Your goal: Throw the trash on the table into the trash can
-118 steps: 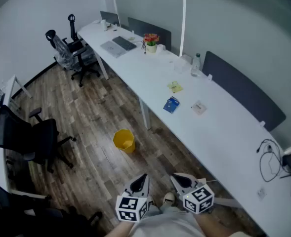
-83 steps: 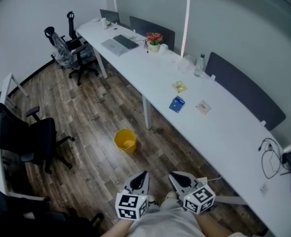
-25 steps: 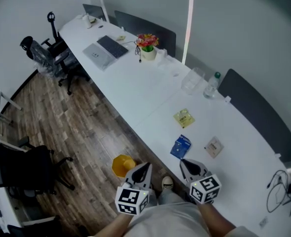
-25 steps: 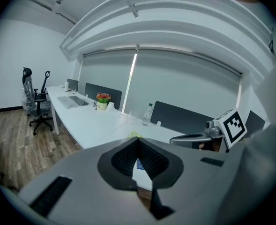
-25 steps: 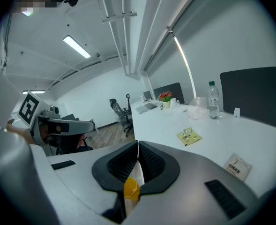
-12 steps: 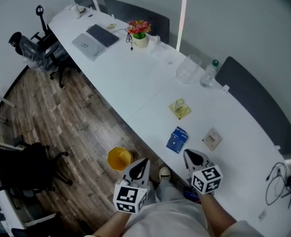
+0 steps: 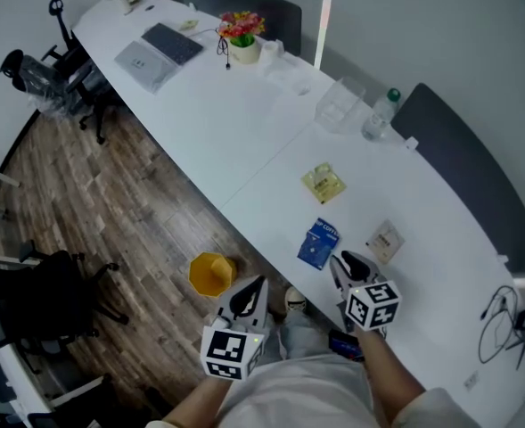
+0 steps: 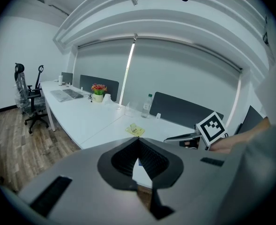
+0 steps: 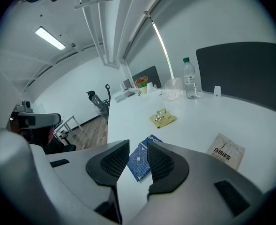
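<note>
Your right tool (image 9: 137,143), jaws just opened and empty, aims at the blue packet (image 9: 138,159); your left tool (image 8: 138,140) is pressed together. The next move likely calls for pinching the packet's thin edge.

The tan packet (image 9: 226,152) reads 白桃绿茶 in dark print (the blue packet's (image 9: 138,163) lettering is too small to read).

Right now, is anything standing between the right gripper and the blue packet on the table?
Nothing visible does. The fingers of the right gripper have just been opening and hold nothing. Through their gap the blue packet shows lying flat on the bare white table, with the tan packet off to one side.
</note>
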The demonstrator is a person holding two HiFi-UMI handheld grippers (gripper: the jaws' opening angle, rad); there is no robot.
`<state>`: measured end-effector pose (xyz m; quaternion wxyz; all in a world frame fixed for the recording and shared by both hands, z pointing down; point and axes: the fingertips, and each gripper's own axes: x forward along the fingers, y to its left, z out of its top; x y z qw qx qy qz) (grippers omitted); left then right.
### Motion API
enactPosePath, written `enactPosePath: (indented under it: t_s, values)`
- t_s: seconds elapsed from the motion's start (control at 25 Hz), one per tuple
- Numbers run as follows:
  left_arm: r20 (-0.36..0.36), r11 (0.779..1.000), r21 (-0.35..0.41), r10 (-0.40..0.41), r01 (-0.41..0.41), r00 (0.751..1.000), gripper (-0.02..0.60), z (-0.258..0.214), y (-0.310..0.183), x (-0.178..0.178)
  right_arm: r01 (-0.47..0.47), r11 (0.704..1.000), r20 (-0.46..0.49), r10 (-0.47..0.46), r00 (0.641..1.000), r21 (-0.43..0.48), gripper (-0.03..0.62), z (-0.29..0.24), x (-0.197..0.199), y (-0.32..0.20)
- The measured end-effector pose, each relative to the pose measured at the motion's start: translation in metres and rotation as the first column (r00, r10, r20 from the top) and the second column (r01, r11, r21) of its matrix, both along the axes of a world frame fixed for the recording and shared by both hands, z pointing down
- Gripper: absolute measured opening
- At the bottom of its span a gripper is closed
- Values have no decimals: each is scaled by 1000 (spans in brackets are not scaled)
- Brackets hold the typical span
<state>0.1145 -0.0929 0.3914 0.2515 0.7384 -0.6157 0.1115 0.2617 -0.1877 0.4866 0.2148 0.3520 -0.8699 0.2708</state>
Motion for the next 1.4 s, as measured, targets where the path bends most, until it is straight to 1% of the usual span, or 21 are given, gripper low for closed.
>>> enactPosePath:
  t_s: [0.2,0.32,0.52,0.84,1.04,1.08,1.2,1.4]
  values:
    - [0,1000,-19,-2,2,1000,1,10,-5,-6,-47,997,-23,46,999,-67,164,30,2,-12]
    - [0,1000,-29,-8,8,1000,0,15,-5,-11,-67,993,-47,63,997,-93,180,45,3,-18]
    - [2,998,-66,-14,14,1000,1,25,-4,-17,-118,981,-57,110,992,-154,212,70,7,-28]
    - [0,996,-91,-20,20,1000,1,34,-3,-22,-151,959,-40,146,988,-240,222,95,0,-32]
    - [3,995,-99,-33,33,999,0,36,0,-26,-161,957,-63,150,987,-243,219,101,0,-33]
    - [3,994,-103,-34,34,999,0,37,1,-26,-159,956,-66,147,987,-245,210,101,1,-33]
    - [2,993,-115,-36,36,999,1,40,4,-26,-151,953,-66,139,988,-263,113,105,0,-31]
    - [5,992,-115,-50,50,999,0,41,9,-28,-137,950,-34,133,991,-280,65,105,-7,-28]
